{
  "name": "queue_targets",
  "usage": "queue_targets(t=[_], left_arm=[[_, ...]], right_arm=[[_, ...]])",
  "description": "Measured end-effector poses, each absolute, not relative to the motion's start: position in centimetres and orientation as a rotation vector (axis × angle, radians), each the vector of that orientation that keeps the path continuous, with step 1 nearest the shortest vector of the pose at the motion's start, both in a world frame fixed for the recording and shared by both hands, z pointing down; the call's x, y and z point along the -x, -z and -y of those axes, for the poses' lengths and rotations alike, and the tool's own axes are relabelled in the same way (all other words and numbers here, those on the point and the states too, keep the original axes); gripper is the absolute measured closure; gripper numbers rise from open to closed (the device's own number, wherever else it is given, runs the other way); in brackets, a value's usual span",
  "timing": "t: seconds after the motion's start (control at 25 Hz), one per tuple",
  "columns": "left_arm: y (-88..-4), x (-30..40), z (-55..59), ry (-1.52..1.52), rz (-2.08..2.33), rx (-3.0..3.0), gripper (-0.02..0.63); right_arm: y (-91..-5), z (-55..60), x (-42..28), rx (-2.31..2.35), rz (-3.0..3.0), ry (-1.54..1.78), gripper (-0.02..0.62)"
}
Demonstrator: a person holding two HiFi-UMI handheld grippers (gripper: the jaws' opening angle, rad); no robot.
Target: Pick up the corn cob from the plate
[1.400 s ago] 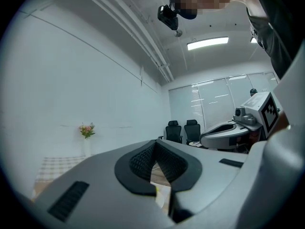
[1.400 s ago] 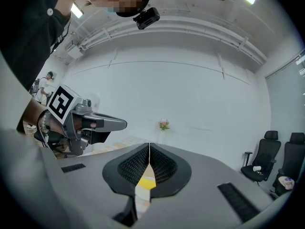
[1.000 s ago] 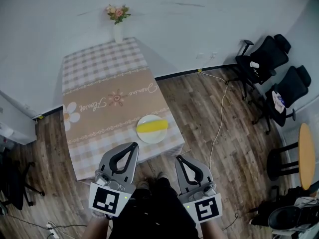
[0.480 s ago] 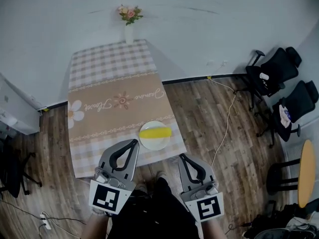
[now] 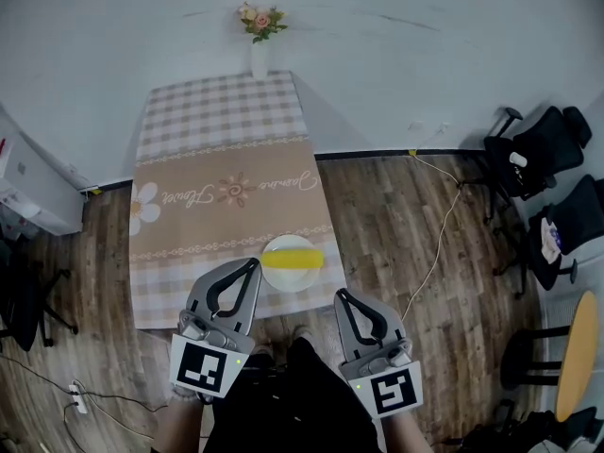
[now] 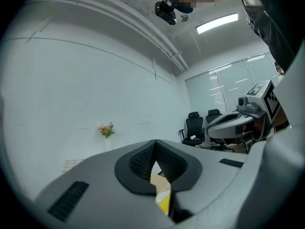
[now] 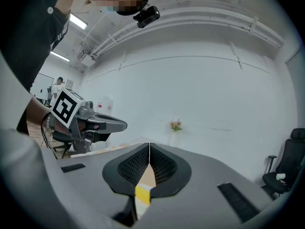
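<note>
Presently: left tool (image 5: 253, 265) jaws pressed together, nothing between; tip shows over table (image 5: 217, 159) near edge, just left of plate (image 5: 286, 281). Corn cob (image 5: 292, 258) lies crosswise on plate, close to table's near right corner, untouched. Right tool (image 5: 341, 296) jaws likewise closed, empty; tip by that corner, apart from plate.

Closed right tool (image 7: 149, 145), corn cob (image 7: 143, 194) beyond
</note>
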State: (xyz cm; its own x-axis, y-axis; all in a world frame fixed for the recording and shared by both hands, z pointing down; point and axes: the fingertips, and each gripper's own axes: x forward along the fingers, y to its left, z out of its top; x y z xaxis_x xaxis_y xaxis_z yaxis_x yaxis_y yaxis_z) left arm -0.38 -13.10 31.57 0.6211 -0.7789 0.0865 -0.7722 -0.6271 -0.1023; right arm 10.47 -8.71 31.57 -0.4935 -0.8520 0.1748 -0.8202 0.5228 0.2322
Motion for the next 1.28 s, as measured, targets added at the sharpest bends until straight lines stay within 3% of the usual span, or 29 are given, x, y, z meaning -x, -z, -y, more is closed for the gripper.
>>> queue_targets(t=[0.76,0.88,1.28], left_arm=[[-39.4,-4.9,16.8,0.497,-1.193,2.763,0.591],[-42.5,-5.3,17.0,0.567,-1.131,2.765,0.499],[-49.8,-8.4,18.6,0.881,-0.834,2.661,0.431]], right_arm=[[-35.3,10.5,-12.8,-1.249,2.569,0.049,0.554],[-35.8,10.4,-13.2,-1.240,2.572,0.032,0.554],[-36.6,10.6,-14.6,-1.224,2.582,0.017,0.554]])
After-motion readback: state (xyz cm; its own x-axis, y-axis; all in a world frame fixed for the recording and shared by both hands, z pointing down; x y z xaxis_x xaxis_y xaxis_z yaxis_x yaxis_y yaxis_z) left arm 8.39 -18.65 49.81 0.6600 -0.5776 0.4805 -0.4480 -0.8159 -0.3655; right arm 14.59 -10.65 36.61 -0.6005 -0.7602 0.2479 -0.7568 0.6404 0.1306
